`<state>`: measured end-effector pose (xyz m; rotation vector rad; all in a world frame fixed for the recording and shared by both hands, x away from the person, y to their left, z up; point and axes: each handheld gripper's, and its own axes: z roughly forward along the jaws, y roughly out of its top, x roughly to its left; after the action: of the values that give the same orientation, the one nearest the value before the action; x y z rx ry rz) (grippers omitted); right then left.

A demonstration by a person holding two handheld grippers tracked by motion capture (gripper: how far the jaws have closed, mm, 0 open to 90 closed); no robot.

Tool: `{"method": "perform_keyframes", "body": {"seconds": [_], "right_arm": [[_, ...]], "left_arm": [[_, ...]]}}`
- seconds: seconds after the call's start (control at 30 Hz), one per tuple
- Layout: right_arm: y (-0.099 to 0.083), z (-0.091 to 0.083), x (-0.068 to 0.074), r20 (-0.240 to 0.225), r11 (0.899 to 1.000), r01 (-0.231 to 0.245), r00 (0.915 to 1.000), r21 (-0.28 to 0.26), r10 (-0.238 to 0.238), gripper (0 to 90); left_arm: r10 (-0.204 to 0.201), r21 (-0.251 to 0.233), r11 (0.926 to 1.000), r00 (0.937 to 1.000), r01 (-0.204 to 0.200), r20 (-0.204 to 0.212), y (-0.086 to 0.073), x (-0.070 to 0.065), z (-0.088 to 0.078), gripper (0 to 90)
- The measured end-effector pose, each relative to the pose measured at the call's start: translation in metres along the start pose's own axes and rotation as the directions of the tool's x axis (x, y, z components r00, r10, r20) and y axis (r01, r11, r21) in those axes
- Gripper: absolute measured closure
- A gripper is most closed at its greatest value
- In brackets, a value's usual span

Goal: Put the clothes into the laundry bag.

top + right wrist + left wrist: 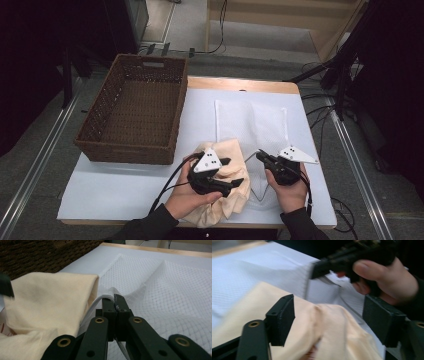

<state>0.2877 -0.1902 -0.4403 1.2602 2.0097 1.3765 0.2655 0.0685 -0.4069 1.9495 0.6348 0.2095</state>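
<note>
The right hand-held gripper pinches the mesh bag's edge, the left hand-held gripper gapes wide over the cream cloth, which is not yet bagged.

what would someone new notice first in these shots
Probably the cream cloth bunched at the table's near edge, with the left hand-held gripper open over it. Beside it, the right hand-held gripper is shut on the edge of a white mesh bag. A brown wicker basket sits at the far left.
</note>
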Motion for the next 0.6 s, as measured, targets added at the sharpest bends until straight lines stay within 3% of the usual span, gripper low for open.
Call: {"method": "perform_keyframes", "body": {"seconds": [0.07, 0.13, 0.17, 0.2, 0.23, 0.27, 0.43, 0.5, 0.53, 0.57, 0.6], "right_arm": [[0.0, 0.0, 0.0, -0.001, 1.0, 0.001, 1.0, 0.0, -0.001, 90.0], [0.0, 0.0, 0.002, -0.001, 1.0, 0.007, 1.0, 0.001, -0.007, 90.0], [0.0, -0.001, 0.002, -0.001, 1.0, 0.008, 1.0, 0.001, -0.008, 90.0], [0.001, -0.001, 0.003, 0.0, 1.0, 0.011, 0.9999, 0.002, -0.011, 90.0], [0.0, -0.001, 0.003, 0.0, 1.0, 0.013, 0.9999, 0.002, -0.013, 90.0], [0.0, -0.001, 0.003, 0.001, 1.0, 0.016, 0.9999, 0.003, -0.016, 90.0], [-0.002, 0.0, 0.003, -0.002, 1.0, 0.016, 0.9999, 0.009, -0.016, 90.0], [-0.003, 0.001, 0.004, -0.003, 1.0, 0.018, 0.9998, 0.01, -0.018, 90.0], [-0.003, 0.001, 0.004, -0.003, 1.0, 0.018, 0.9998, 0.01, -0.018, 90.0], [-0.003, 0.0, 0.004, 0.0, 1.0, 0.017, 0.9998, 0.009, -0.017, 90.0], [-0.003, -0.001, 0.003, -0.001, 1.0, 0.019, 0.9998, 0.008, -0.019, 90.0]], "left_arm": [[-0.027, 0.02, 0.9994, 0.9958, 0.029, -0.087, -0.001, 0.008, 0.0, 24.7], [-0.064, 0.096, 0.992, 0.9831, 0.081, -0.172, -0.008, 0.017, 0.009, 25.1], [-0.071, 0.112, 0.9892, 0.9793, 0.094, -0.19, -0.014, 0.022, 0.014, 24.1], [-0.073, 0.119, 0.9879, 0.9747, 0.1, -0.211, -0.019, 0.025, 0.018, 24.3], [-0.042, 0.125, 0.9895, 0.972, 0.073, -0.231, -0.025, 0.027, 0.022, 25.8], [-0.009, 0.132, 0.9904, 0.9698, 0.042, -0.244, -0.028, 0.028, 0.024, 28.1], [-0.029, 0.14, 0.988, 0.9677, 0.066, -0.25, -0.035, 0.031, 0.031, 23.4], [0.001, 0.154, 0.987, 0.961, 0.043, -0.277, -0.036, 0.026, 0.031, 22.4], [0.001, 0.154, 0.987, 0.961, 0.043, -0.277, -0.036, 0.026, 0.031, 22.2], [0.013, 0.143, 0.9892, 0.9531, 0.031, -0.302, -0.033, 0.021, 0.026, 21.4], [0.021, 0.119, 0.9927, 0.9508, 0.017, -0.309, -0.03, 0.018, 0.021, 21.2]]}}
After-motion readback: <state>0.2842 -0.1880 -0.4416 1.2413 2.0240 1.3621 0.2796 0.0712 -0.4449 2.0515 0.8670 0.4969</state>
